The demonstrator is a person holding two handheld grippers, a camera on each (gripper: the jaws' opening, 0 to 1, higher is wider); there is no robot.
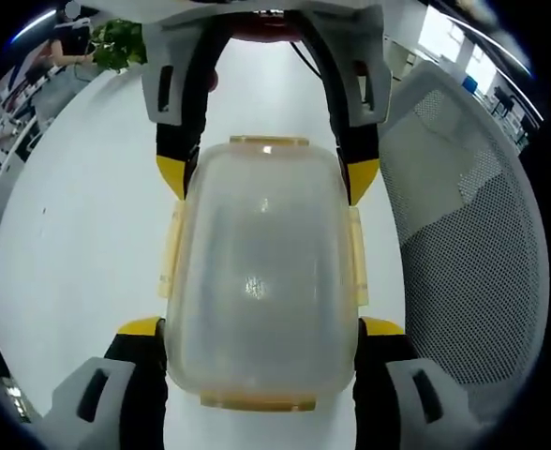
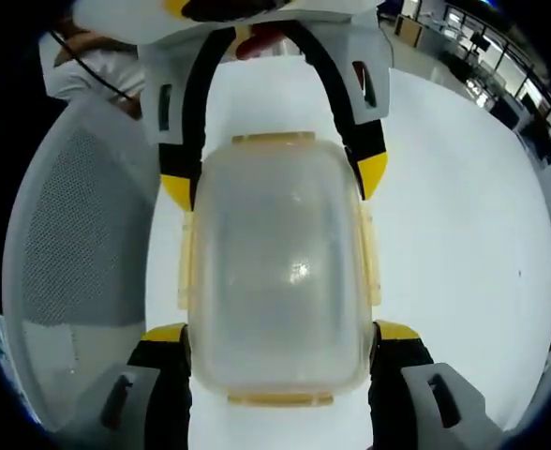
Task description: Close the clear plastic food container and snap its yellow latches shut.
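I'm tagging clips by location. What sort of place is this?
Probably an open-plan office: a mesh-backed office chair beside the white table, a potted plant, and rows of desks beyond.

A white table (image 1: 79, 244) fills the middle, a grey mesh office chair (image 1: 472, 253) beside it, bright windows (image 1: 454, 42) and a green plant (image 1: 121, 42) beyond.

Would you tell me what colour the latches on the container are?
The latches on the container are translucent yellow, clearest in the right gripper view.
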